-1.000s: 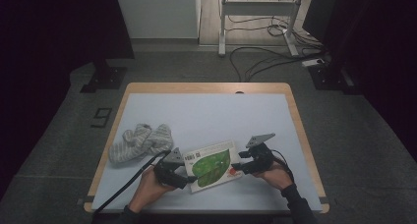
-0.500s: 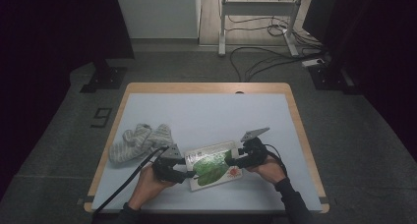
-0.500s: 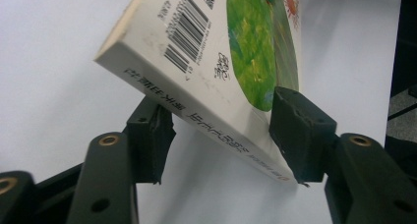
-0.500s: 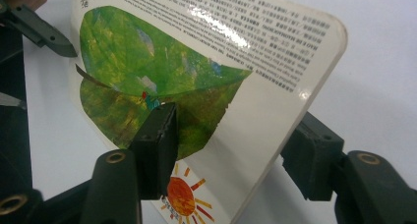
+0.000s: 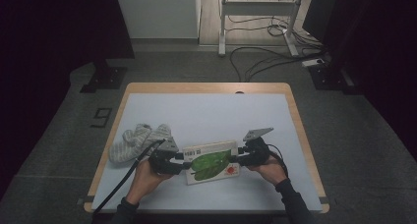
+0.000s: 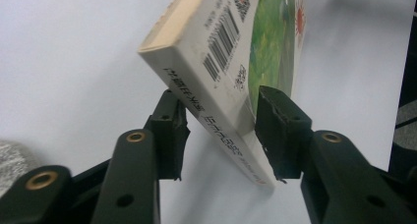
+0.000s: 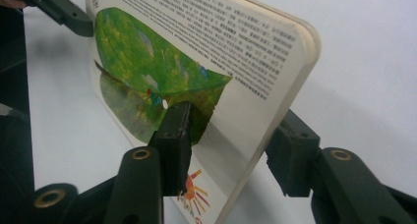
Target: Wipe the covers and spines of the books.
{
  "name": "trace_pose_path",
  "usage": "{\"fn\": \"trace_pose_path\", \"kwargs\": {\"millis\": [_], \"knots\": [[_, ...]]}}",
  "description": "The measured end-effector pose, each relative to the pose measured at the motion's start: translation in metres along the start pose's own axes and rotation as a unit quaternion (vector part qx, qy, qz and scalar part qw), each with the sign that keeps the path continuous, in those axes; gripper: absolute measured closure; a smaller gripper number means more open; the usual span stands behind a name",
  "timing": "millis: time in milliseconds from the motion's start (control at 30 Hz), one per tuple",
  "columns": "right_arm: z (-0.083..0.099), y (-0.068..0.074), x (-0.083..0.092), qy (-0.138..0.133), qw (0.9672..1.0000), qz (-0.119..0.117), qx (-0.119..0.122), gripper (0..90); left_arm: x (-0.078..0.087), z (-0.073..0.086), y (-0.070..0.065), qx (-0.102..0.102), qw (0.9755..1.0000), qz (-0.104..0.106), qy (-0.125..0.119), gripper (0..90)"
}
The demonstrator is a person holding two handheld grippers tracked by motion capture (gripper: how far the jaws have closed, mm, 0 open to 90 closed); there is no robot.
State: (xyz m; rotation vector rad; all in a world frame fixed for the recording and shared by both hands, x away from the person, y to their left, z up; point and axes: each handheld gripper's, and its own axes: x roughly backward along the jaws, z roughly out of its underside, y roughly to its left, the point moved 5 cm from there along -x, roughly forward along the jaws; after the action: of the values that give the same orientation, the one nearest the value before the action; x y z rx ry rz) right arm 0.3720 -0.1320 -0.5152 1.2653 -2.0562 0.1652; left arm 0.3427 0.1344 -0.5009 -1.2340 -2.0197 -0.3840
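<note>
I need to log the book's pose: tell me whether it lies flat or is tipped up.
Tipped up: the book stands tilted on one long edge, cover facing the person, left gripper and right gripper clamping its ends.

Dim room, grey carpeted floor [image 5: 64,135], wood-edged table [image 5: 206,88], white panel [image 5: 157,13], metal stand [image 5: 255,17], floor cables [image 5: 265,62], possibly dark curtains at the sides.

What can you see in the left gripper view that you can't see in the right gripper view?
Left gripper view: the book's spine end with black barcodes, held tilted in the left hand-held gripper, whose jaws have just been closing on it.

Right gripper view: lines of small print and a big green leaf picture with a little sun on the cover, in the right hand-held gripper, also just closing.

Both: the same book above the pale table, squeezed between black jaws.
</note>
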Motion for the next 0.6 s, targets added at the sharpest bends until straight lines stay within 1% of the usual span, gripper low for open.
{"fn": "trace_pose_path", "kwargs": {"millis": [100, 267, 333, 433, 567, 600], "knots": [[-0.002, 0.001, 0.002, -0.005, 1.0000, -0.002, -0.003, 57.6, 0.004, -0.002, 0.003, 0.004, 1.0000, -0.001, -0.005, 60.1], [-0.005, 0.004, 0.005, -0.013, 0.9999, -0.005, -0.001, 61.1, 0.009, -0.006, 0.007, -0.002, 0.9999, -0.010, -0.011, 64.3], [-0.006, 0.005, 0.006, -0.014, 0.9999, 0.000, 0.000, 61.7, 0.010, -0.007, 0.007, -0.007, 0.9998, -0.015, -0.009, 64.8], [-0.008, 0.005, 0.006, -0.016, 0.9999, 0.002, 0.004, 62.5, 0.012, -0.009, 0.010, -0.007, 0.9997, -0.017, -0.013, 65.5], [-0.012, 0.007, 0.007, -0.016, 0.9996, 0.013, 0.017, 62.6, 0.013, -0.012, 0.013, -0.011, 0.9994, -0.031, -0.014, 65.5], [-0.013, 0.008, 0.007, -0.017, 0.9995, 0.017, 0.018, 62.7, 0.013, -0.013, 0.015, -0.012, 0.9993, -0.032, -0.013, 65.4]]}}
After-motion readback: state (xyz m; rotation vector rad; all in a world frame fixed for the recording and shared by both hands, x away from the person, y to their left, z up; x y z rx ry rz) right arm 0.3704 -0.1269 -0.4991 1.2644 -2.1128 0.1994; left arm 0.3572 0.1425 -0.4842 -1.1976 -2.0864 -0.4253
